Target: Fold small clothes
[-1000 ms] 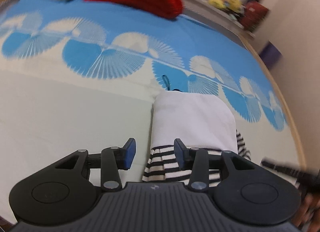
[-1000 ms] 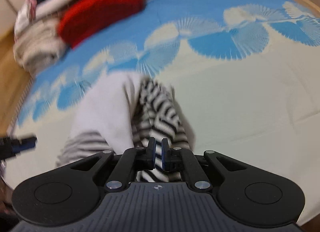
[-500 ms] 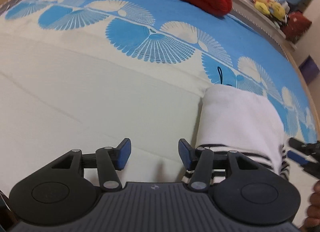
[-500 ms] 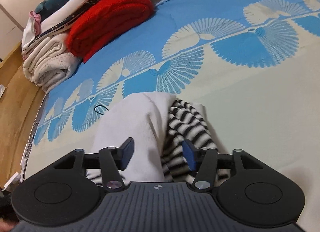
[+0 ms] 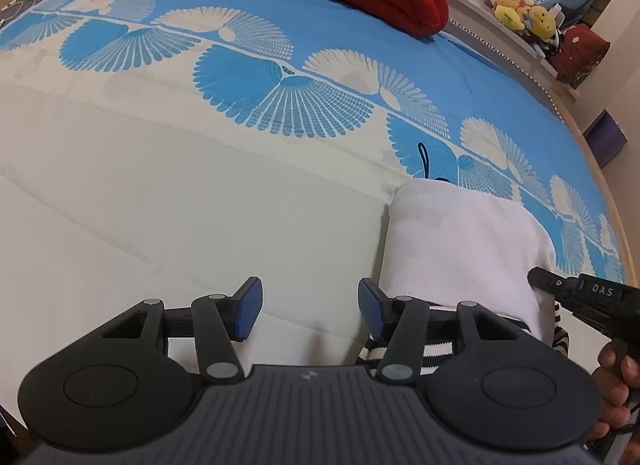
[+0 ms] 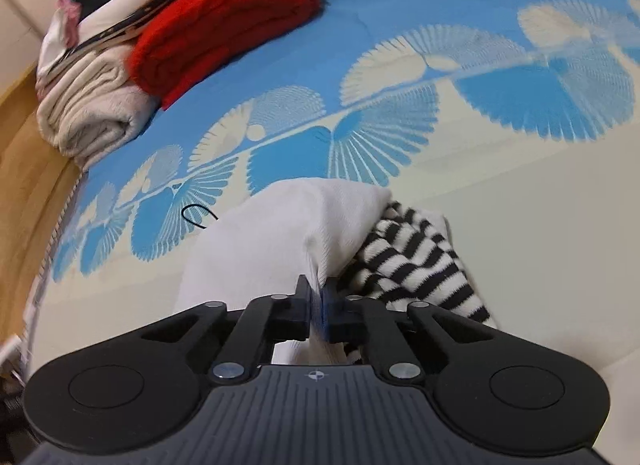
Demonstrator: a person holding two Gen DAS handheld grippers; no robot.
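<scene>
Right gripper [image 6: 316,297]: jaws pinched together on a fold of the white garment [image 6: 264,241], white cloth showing between the blue pads. Also seen at the right edge of the left wrist view, black, held in a hand [image 5: 618,393].

Left gripper [image 5: 310,311]: jaws standing moderately wide, nothing between them; bare cream quilt lies under the gap. Its right finger sits just over the near left edge of the garment.

White garment: small, folded over, lying on the cream part of the bedspread [image 6: 520,201] with its far end reaching the row of blue fan motifs. A black-and-white striped part [image 6: 416,265] spills from under the white layer on the right in the right wrist view; in the left wrist view stripes show at the near end.

Black cord loop [image 6: 196,217]: on the bedspread just beyond the garment.

Folded red knit [image 6: 224,21]: far end of the bed, on the blue band.

Cream folded textile [image 6: 88,113]: beside the red knit, with further folded clothes stacked on it.

Yellow plush toys [image 5: 520,11]: on a ledge beyond the bed.
</scene>
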